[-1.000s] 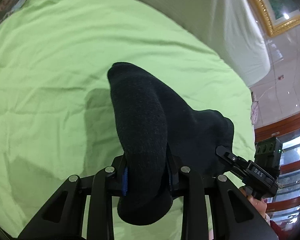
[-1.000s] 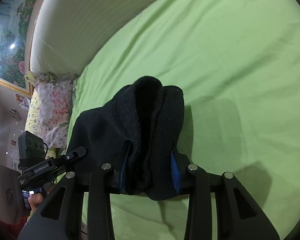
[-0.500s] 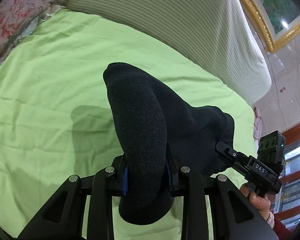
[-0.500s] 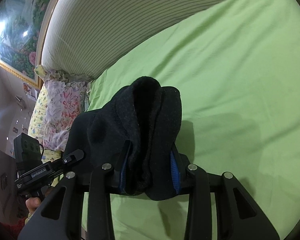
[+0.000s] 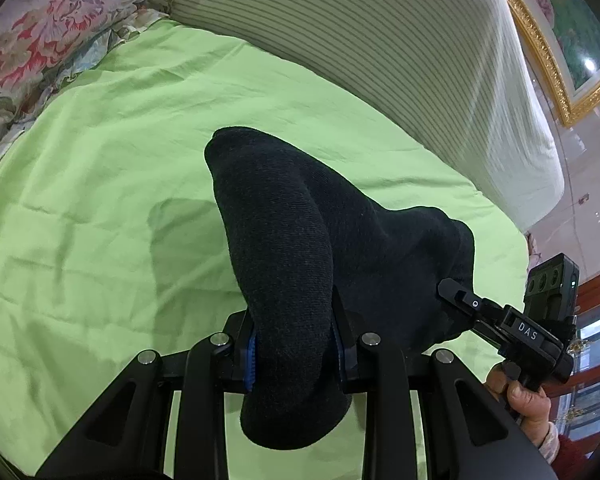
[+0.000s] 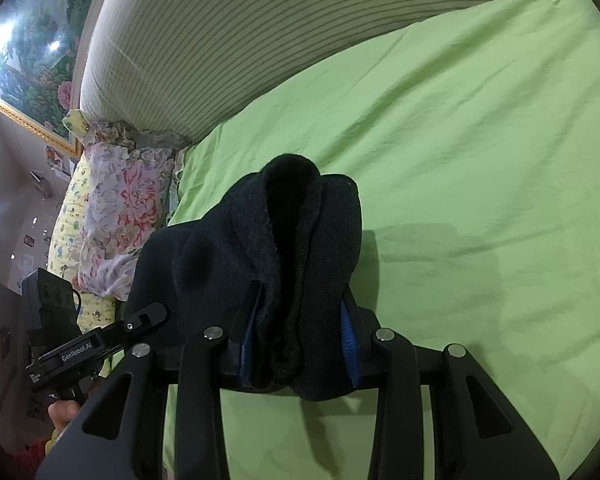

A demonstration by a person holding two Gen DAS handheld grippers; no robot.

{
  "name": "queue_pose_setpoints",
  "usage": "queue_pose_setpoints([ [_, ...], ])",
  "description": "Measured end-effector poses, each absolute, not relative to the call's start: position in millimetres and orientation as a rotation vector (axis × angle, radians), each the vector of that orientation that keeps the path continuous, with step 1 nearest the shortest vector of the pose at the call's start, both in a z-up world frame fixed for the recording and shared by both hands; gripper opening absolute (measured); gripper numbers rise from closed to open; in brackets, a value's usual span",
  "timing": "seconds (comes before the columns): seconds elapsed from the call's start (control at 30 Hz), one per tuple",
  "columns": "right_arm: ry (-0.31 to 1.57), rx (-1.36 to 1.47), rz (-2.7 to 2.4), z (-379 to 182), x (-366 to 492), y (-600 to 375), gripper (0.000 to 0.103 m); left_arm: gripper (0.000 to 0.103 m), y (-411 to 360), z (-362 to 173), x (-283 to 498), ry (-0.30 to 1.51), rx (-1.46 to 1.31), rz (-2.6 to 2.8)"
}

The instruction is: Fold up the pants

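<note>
The black knit pants (image 5: 292, 248) hang bunched between both grippers above the green bed sheet (image 5: 100, 160). My left gripper (image 5: 294, 344) is shut on one thick fold of the pants. My right gripper (image 6: 300, 340) is shut on another fold of the pants (image 6: 300, 232). The right gripper also shows at the right of the left wrist view (image 5: 512, 328), and the left gripper at the left of the right wrist view (image 6: 96, 348). The fingertips are hidden by cloth.
A striped padded headboard (image 5: 380, 40) runs along the far side of the bed. Floral pillows (image 5: 40, 32) lie at one corner and also show in the right wrist view (image 6: 116, 216). A gold-framed painting (image 6: 32, 48) hangs above. The sheet (image 6: 480, 160) lies wrinkled.
Both grippers have lifted and tilted up with the pants: the headboard and pillows have come further into view. The grips on the cloth are unchanged.
</note>
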State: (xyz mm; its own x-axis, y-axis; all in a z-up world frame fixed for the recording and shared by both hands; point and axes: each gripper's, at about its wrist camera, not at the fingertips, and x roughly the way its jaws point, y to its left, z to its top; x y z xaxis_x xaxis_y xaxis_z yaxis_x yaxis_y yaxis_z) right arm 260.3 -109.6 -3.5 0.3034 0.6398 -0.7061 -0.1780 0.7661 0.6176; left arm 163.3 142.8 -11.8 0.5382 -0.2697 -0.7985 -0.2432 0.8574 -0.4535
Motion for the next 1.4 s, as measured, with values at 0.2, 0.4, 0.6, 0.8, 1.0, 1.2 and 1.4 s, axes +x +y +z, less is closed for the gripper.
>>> queue_pose_setpoints([
  [0.2, 1.189, 0.474, 0.553, -19.4, 264.4, -107.7, 0.038, 0.029, 147.5, -31.1, 169.2, 1.062, -0.57, -0.003],
  [0.4, 1.214, 0.465, 0.53, -28.9, 266.5, -113.3, 0.047, 0.046, 156.9, -46.6, 166.3, 1.094, -0.606, 0.042],
  [0.6, 1.216, 0.429, 0.505, -33.6, 266.9, -118.2, 0.058, 0.053, 160.2, -52.2, 162.8, 1.096, -0.577, 0.057],
  [0.8, 1.205, 0.391, 0.477, -32.1, 265.4, -121.2, 0.069, 0.06, 154.1, -48.1, 159.9, 1.098, -0.55, 0.071],
  [1.0, 1.167, 0.33, 0.452, -20.3, 261.9, -121.0, 0.071, 0.07, 147.6, -41.6, 151.0, 1.087, -0.544, 0.079],
  [1.2, 1.137, 0.322, 0.445, -10.7, 255.8, -124.2, 0.074, 0.075, 141.2, -36.3, 142.1, 1.073, -0.534, 0.079],
  [1.4, 1.122, 0.325, 0.462, -4.8, 247.7, -125.9, 0.078, 0.077, 135.2, -33.4, 135.0, 1.067, -0.531, 0.086],
])
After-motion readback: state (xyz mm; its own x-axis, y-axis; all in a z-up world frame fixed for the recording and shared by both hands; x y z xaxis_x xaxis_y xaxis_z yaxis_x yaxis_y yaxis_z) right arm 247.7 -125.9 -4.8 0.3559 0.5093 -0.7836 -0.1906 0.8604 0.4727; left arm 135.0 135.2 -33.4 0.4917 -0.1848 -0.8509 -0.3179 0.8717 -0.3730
